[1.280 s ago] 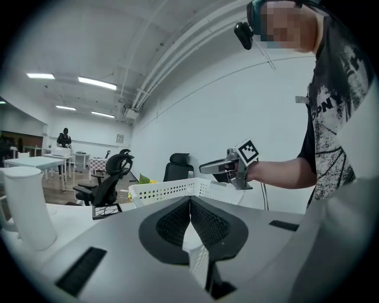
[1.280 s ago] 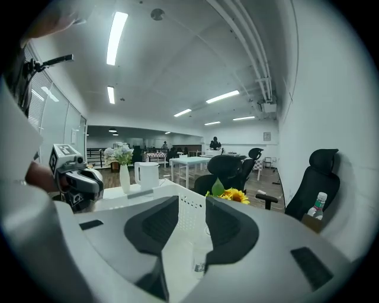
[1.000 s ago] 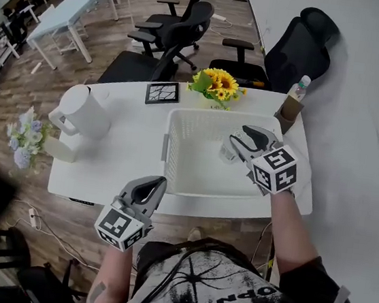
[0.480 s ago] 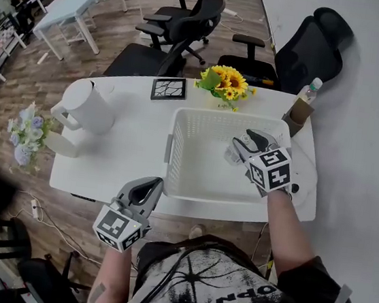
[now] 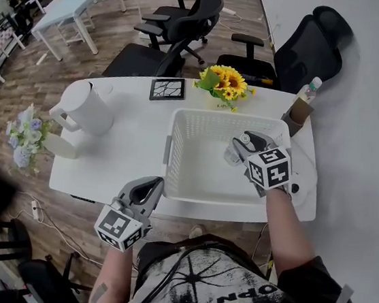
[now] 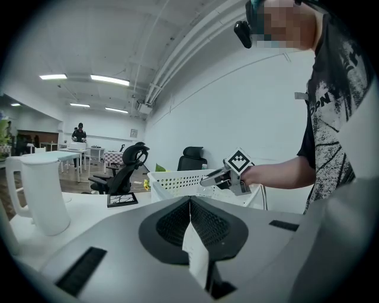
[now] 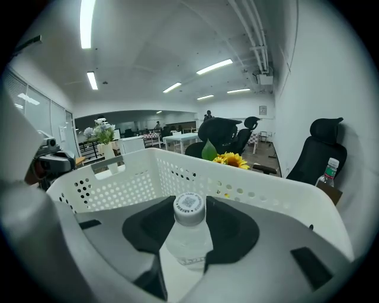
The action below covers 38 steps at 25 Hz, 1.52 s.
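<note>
The water bottle (image 7: 189,234), clear with a white cap, sits pinched between the jaws of the right gripper (image 7: 190,238). It is down inside the white perforated basket (image 7: 267,179), near the right wall, and its cap points along the jaws toward the far wall. No view shows whether it touches the basket floor.

Left of the basket, a white pitcher (image 5: 85,107) stands on the table (image 5: 128,157). The left gripper (image 5: 148,189) hangs off the table's near edge, to the near left of the basket. Its jaws are pressed together with nothing between them, as the left gripper view confirms (image 6: 190,220).

Beyond the far wall of the basket are a small framed tile (image 5: 165,89) and a bunch of sunflowers (image 5: 224,83). Just outside the far right corner, a second bottle (image 5: 306,93) stands in a brown holder.

The main risk I see is the grip. The pads appear to bear on the bottle's rounded, smooth upper body, and the thin plastic looks soft enough to give. A loosened squeeze could let it slide out cap-first and roll across the basket floor. A harder squeeze could buckle the wall.

The right gripper is also close to the basket's right wall (image 5: 285,167). A sideways shift could knock the light basket along the table toward the second bottle, which looks easy to tip.
</note>
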### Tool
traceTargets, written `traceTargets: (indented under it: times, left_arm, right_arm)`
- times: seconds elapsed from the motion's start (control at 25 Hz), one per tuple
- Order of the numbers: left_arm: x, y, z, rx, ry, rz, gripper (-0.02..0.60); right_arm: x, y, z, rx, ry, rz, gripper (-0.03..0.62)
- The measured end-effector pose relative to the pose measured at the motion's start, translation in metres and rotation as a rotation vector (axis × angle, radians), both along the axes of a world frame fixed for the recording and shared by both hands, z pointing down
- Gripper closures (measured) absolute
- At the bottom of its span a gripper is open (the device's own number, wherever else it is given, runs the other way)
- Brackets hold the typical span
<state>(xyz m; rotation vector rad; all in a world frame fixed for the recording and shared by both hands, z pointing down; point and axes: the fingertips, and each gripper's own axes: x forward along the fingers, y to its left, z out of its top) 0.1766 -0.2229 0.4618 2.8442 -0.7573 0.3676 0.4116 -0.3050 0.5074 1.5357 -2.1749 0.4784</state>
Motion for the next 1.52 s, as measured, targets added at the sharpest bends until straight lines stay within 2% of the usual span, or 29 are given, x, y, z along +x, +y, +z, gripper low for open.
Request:
traceTargets:
  times: [0.28, 0.52, 0.92, 1.12, 1.52]
  left_arm:
    - [-0.005, 0.0, 0.0, 0.003, -0.004, -0.007, 0.571]
    - [-0.01, 0.002, -0.001, 0.009, -0.007, -0.015, 0.571]
    - [-0.02, 0.005, -0.004, 0.023, -0.006, -0.029, 0.571]
    - [-0.026, 0.007, -0.005, 0.027, 0.003, -0.026, 0.571]
    - [-0.069, -0.001, -0.01, 0.039, 0.015, -0.036, 0.571]
  right_arm:
    - [-0.007, 0.001, -0.003, 0.013, 0.031, -0.05, 0.428]
    - [-0.018, 0.005, -0.009, 0.031, 0.001, -0.099, 0.431]
    - [-0.042, 0.009, -0.057, 0.18, -0.08, -0.194, 0.431]
    - [-0.056, 0.007, -0.091, 0.247, -0.081, -0.211, 0.431]
    - [-0.105, 0.0, -0.172, 0.392, -0.13, -0.235, 0.431]
